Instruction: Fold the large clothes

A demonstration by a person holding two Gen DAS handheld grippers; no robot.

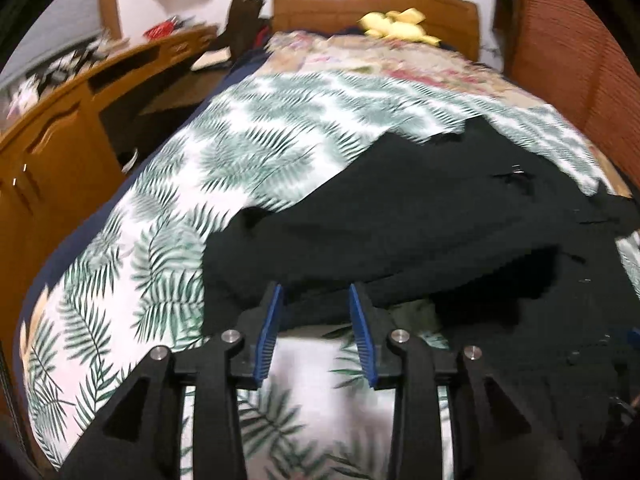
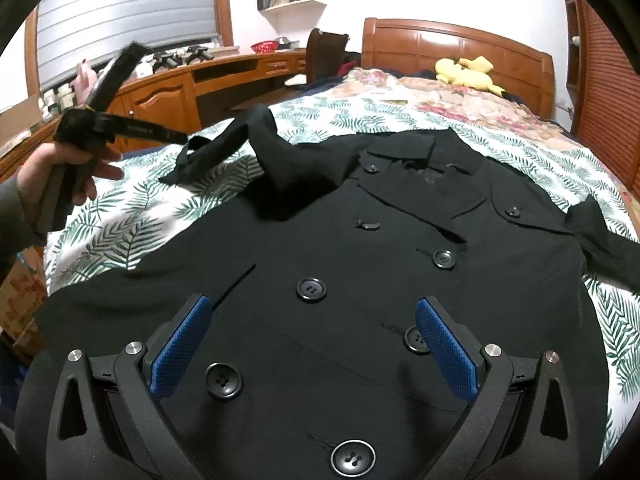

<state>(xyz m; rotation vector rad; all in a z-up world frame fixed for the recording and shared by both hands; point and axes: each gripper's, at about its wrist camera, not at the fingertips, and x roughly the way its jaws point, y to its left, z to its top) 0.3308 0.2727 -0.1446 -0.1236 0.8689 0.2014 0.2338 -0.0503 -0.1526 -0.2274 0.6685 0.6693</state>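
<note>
A black double-breasted coat (image 2: 360,264) lies front up on the palm-leaf bedspread (image 2: 132,232), collar toward the headboard. Its left sleeve (image 2: 256,148) is lifted off the bed and stretches toward my left gripper (image 2: 176,136), which is held up at the left and appears shut on the sleeve end. In the left wrist view the coat (image 1: 420,216) fills the right half, and the left gripper (image 1: 316,292) has its blue pads narrowly apart with black cloth at their tips. My right gripper (image 2: 312,312) is open and empty above the coat's buttoned front.
A yellow plush toy (image 2: 468,72) lies by the wooden headboard (image 2: 452,44). A floral blanket (image 2: 440,92) covers the bed's far end. A wooden desk with cupboards (image 2: 168,92) runs along the left. A slatted wardrobe (image 2: 608,80) stands at the right.
</note>
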